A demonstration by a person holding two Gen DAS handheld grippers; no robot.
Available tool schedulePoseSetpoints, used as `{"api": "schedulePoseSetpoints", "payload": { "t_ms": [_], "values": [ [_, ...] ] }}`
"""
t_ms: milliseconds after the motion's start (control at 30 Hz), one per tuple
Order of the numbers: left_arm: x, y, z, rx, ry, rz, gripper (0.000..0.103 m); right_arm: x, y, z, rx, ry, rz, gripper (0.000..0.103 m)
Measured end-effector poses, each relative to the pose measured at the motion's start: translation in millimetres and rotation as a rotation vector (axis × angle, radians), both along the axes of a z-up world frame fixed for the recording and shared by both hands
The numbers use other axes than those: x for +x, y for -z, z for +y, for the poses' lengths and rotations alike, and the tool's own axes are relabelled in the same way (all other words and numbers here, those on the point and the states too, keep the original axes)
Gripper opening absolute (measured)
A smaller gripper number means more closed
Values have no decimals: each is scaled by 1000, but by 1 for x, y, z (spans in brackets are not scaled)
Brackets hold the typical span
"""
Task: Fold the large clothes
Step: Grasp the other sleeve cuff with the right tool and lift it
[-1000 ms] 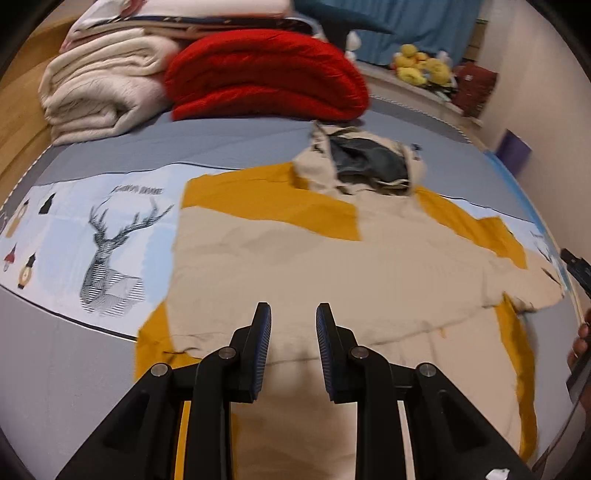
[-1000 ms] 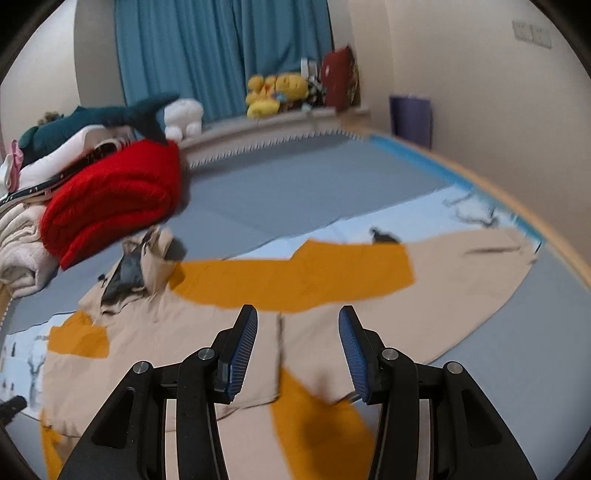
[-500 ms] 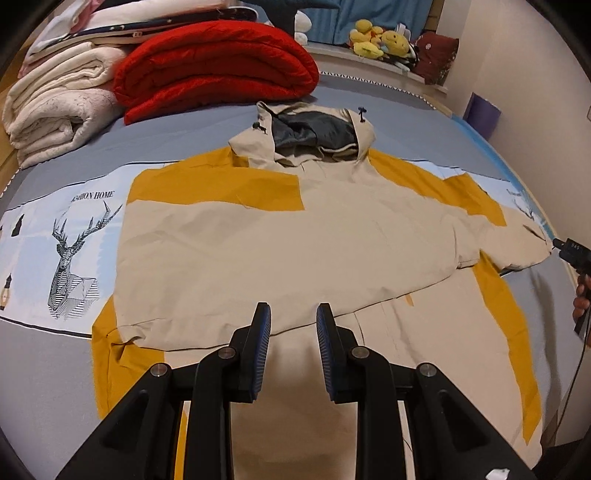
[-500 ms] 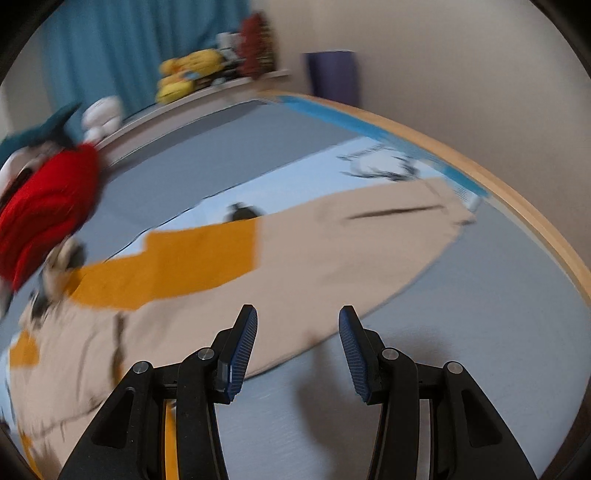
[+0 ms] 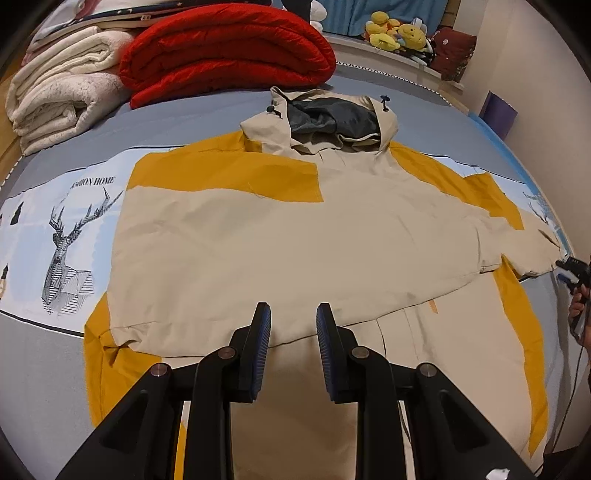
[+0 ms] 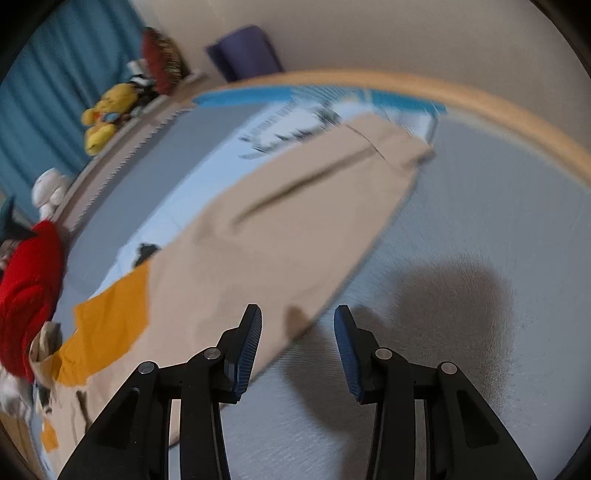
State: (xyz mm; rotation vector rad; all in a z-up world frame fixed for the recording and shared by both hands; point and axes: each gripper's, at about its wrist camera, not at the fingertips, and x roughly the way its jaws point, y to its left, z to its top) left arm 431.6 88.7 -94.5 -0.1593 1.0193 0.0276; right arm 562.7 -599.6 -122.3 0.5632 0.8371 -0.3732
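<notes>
A beige and mustard hooded jacket lies flat on the bed, hood at the far end. One sleeve is folded across the body. The other sleeve stretches out toward the bed's right edge. My left gripper is open and empty, hovering above the jacket's lower body. My right gripper is open and empty, low over the outstretched sleeve's near edge; it also shows at the far right of the left wrist view.
A red folded quilt and cream folded blankets are stacked at the head of the bed. Plush toys sit on a ledge. The bed's wooden rim runs close beyond the sleeve cuff. A grey sheet covers the bed.
My right gripper has swung right and down toward the outstretched sleeve's end. My left gripper has risen and pulled back, so the whole jacket shows. Both stayed open.
</notes>
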Motion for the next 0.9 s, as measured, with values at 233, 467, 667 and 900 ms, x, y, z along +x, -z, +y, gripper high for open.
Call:
{"api": "schedulePoseSetpoints", "payload": {
  "t_ms": [233, 467, 667, 900],
  "values": [
    [0, 3, -10, -2, 20, -4, 23, 8, 18, -17, 87, 20, -68, 42],
    [-1, 2, -11, 0, 24, -8, 23, 22, 26, -38, 139, 70, -151, 29],
    [-4, -5, -10, -9, 30, -20, 23, 40, 28, -58, 176, 151, -180, 20],
    [-6, -18, 4, -49, -3, -44, 23, 48, -11, -37, 28, 178, -149, 3]
  ]
}}
